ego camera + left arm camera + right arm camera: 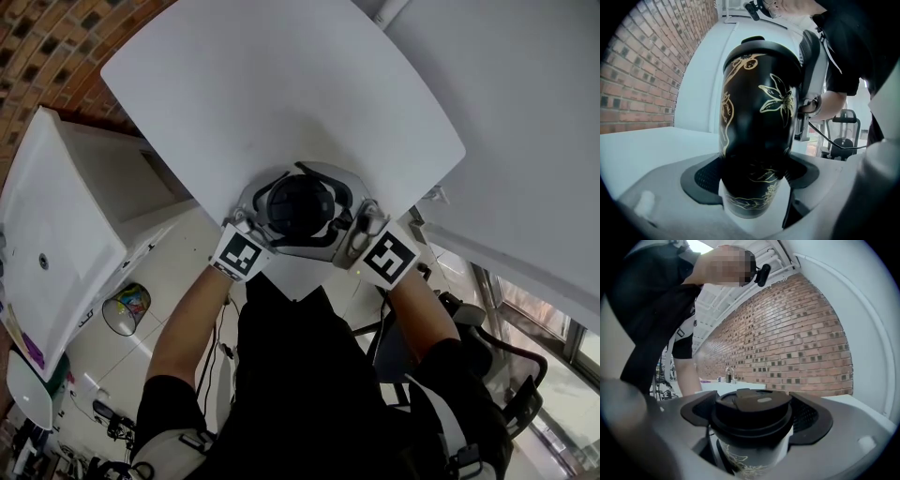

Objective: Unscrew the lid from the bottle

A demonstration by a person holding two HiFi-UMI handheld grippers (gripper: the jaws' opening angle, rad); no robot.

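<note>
A black bottle (757, 108) with gold flower drawings stands upright at the near edge of the white table (281, 94). From above, its black lid (298, 204) shows between both grippers. My left gripper (754, 176) is shut on the bottle's lower body, with a pad against each side. My right gripper (752, 416) reaches in from the opposite side at lid height. Its two dark pads sit against the black lid (752, 406), one on each side. Below the lid the bottle (743, 458) runs out of that view. The bottle's foot is hidden.
A second white tabletop (525, 141) lies to the right. On the left stands a white cabinet (56, 234), with a wire bin (127, 309) on the floor beside it. A brick wall (47, 47) runs behind. A black chair (487, 375) stands at lower right.
</note>
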